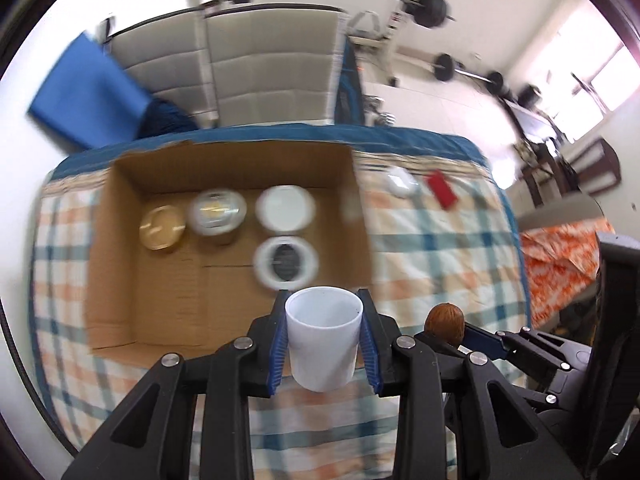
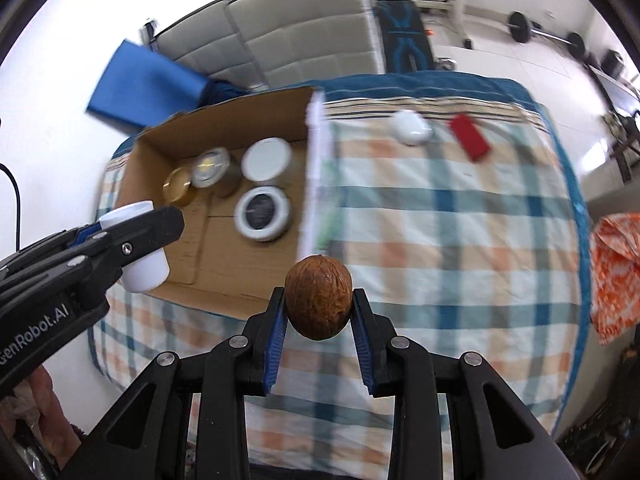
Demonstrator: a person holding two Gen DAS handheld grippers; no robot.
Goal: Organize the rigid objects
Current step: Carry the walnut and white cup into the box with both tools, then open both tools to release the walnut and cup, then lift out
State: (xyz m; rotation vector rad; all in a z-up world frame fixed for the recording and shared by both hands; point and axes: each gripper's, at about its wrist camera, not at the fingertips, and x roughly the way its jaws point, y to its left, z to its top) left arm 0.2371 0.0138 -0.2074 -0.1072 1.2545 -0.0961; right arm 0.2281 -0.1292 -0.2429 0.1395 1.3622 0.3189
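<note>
My left gripper [image 1: 324, 300] is shut on a white plastic cup [image 1: 323, 340], held upright above the near edge of an open cardboard box [image 1: 160, 300]. My right gripper [image 2: 319, 300] is shut on a brown walnut-like shell [image 2: 319, 296], held above the checked cloth just right of the box [image 2: 224, 120]. The box holds a gold lid [image 1: 162, 227], a clear-topped jar [image 1: 217, 209], a white lid [image 1: 285, 206] and a white-rimmed dark tin [image 1: 286, 263]. The left gripper with the cup [image 2: 146, 268] shows at the left of the right wrist view. The shell [image 1: 445, 318] shows in the left wrist view.
A checked cloth [image 2: 460, 240] covers the table. At its far side lie a white rounded case [image 2: 412, 126] and a red flat block [image 2: 470, 136]. A blue folder [image 2: 148, 88] and a grey sofa [image 2: 300, 28] stand behind the box. Orange fabric [image 2: 616, 272] lies to the right.
</note>
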